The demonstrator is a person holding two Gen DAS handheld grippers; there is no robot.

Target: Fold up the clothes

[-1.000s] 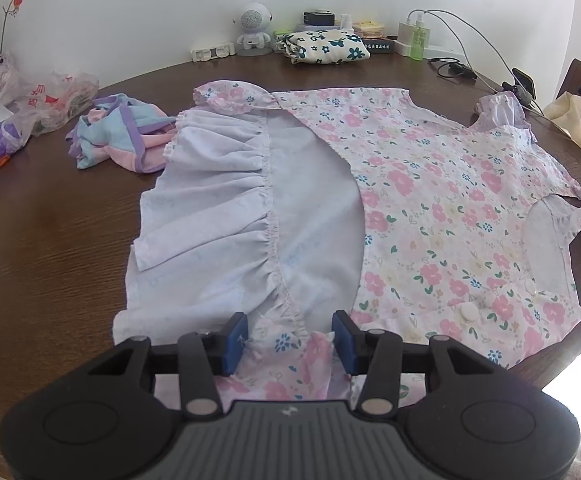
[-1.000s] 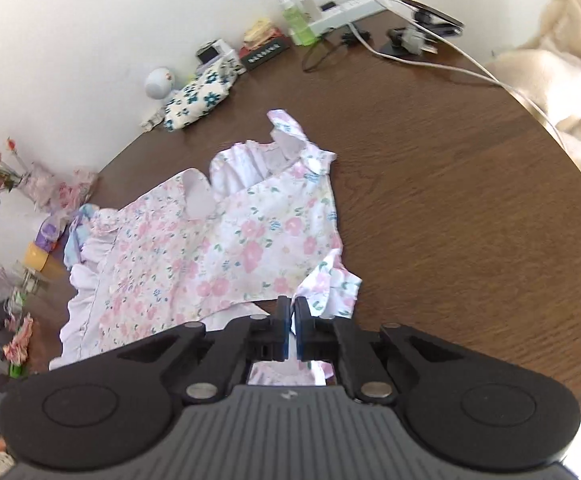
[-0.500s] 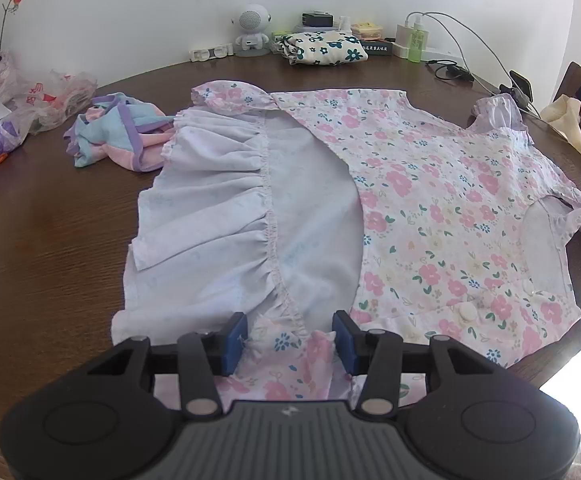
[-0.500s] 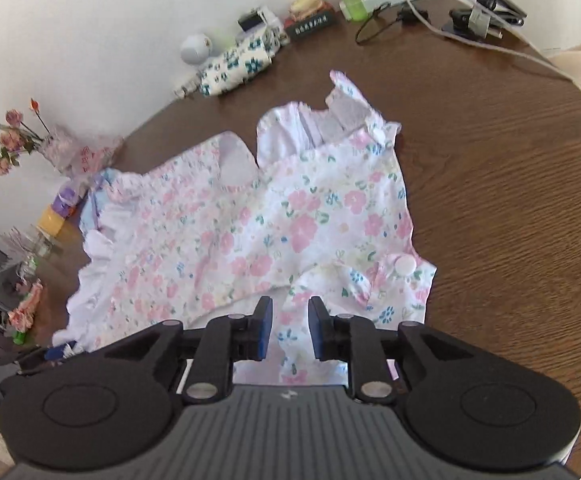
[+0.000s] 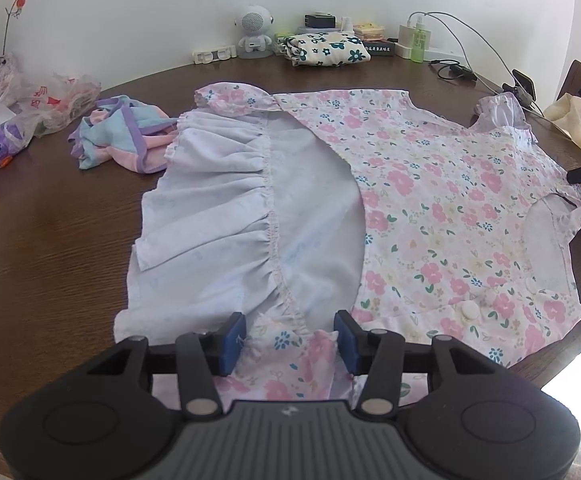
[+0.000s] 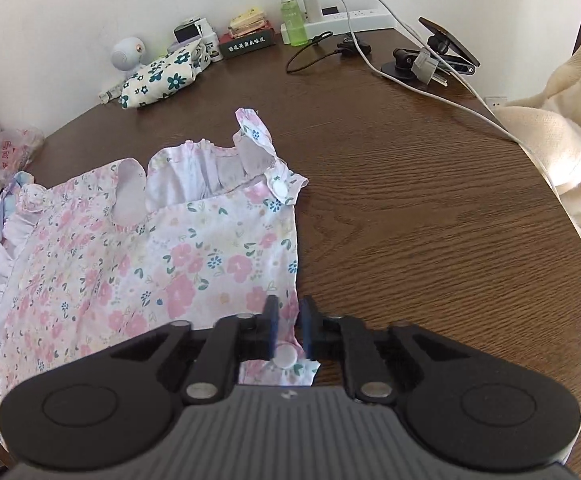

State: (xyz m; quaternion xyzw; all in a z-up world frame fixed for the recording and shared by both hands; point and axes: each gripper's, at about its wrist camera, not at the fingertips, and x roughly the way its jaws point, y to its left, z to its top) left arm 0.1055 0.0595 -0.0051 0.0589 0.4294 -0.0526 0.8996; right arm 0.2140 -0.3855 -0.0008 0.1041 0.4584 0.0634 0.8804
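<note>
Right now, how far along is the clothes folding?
Early. Done: dress spread on the table, one side flap turned over, pale inside up; a folded floral cloth sits at the far edge. In hand: right gripper jaws have just closed on the dress corner by a button; left gripper stands open over the near hem. Left: remaining folds, plus the crumpled pastel garment.

Floral dress (image 5: pixel 430 208) flat, hem folded back

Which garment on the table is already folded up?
The cream one with dark blue flowers by the back wall. The pink floral dress lies spread out, and the pastel piece is a crumpled heap.
</note>
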